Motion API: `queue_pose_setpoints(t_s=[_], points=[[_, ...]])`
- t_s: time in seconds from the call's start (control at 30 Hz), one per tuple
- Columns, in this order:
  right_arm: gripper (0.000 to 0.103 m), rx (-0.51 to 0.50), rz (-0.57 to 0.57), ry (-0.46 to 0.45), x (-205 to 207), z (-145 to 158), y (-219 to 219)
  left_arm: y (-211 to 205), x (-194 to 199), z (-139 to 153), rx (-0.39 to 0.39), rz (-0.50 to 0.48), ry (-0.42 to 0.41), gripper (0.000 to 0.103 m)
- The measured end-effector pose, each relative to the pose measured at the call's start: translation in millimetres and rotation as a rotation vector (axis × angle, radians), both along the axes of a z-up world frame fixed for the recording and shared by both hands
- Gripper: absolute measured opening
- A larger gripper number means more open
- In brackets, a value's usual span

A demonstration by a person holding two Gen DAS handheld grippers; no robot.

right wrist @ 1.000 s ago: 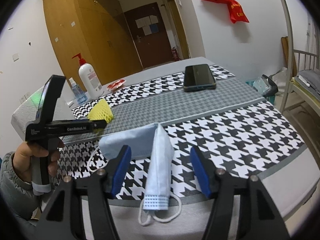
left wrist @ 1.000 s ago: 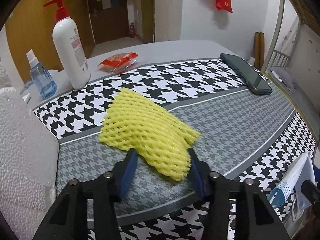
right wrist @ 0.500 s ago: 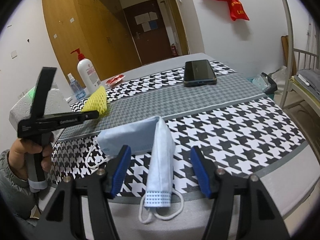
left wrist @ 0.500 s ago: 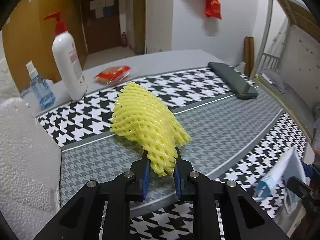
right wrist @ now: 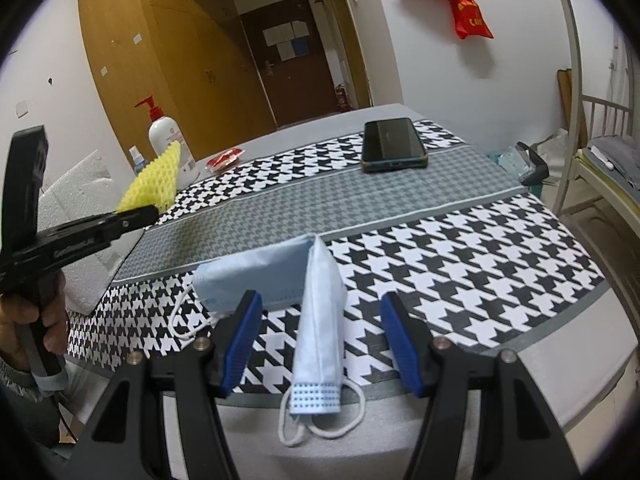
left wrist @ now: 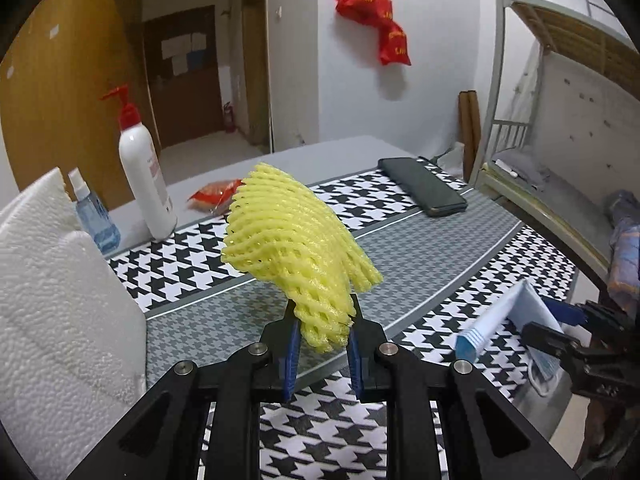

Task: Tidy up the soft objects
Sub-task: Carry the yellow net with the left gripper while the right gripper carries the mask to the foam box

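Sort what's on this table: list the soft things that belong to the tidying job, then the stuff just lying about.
Job:
yellow foam net, clamped in the left gripper
blue face mask, between the open right gripper

Lying about:
phone
pump bottle
spray bottle
red packet

yellow foam net (left wrist: 294,246) | pale-blue mask (right wrist: 316,300) | black-white houndstooth cloth (right wrist: 460,264)

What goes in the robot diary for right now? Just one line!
left gripper: shut on yellow foam net, lifted | right gripper: open around blue face mask | mask on table
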State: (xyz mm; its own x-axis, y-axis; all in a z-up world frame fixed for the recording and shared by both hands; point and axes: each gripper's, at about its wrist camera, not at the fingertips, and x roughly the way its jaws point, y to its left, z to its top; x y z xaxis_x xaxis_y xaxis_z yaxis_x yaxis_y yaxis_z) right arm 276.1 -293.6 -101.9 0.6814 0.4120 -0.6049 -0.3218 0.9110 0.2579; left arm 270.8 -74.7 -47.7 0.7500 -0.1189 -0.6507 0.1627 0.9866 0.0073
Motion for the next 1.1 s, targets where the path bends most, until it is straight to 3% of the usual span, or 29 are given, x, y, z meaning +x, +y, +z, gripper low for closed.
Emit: queue_pose_setpoints(t_s=[0.2, 0.27, 0.4, 0.6, 0.8, 1.1], points=[[0.063, -0.017, -0.014, 0.008, 1.2, -0.2, 2.8, 0.8, -14.9, 7.0, -0.003, -0.02, -0.033, 0.022], [0.05, -0.021, -0.016, 0.012, 1.6, 0.7, 3.9, 3.3, -19.9, 8.7, -0.005, -0.026, -0.042, 0.022], [0.033, -0.039, -0.03, 0.034, 3.3, -1.3, 5.8, 7.1, -29.7, 12.0, -0.008, -0.034, -0.058, 0.022], [0.013, -0.045, -0.048, 0.02, -3.2, 1.8, 7.3, 11.2, -44.2, 15.2, -0.005, -0.052, -0.079, 0.022], [0.011, -0.048, -0.059, 0.022, -8.3, 5.5, 11.5, 17.4, -57.3, 22.2, -0.004, -0.067, -0.105, 0.022], [0.011, -0.025, -0.051, -0.058, -29.9, 36.8, 20.0, 29.1, -84.1, 40.5, -0.002, -0.08, -0.167, 0.022]])
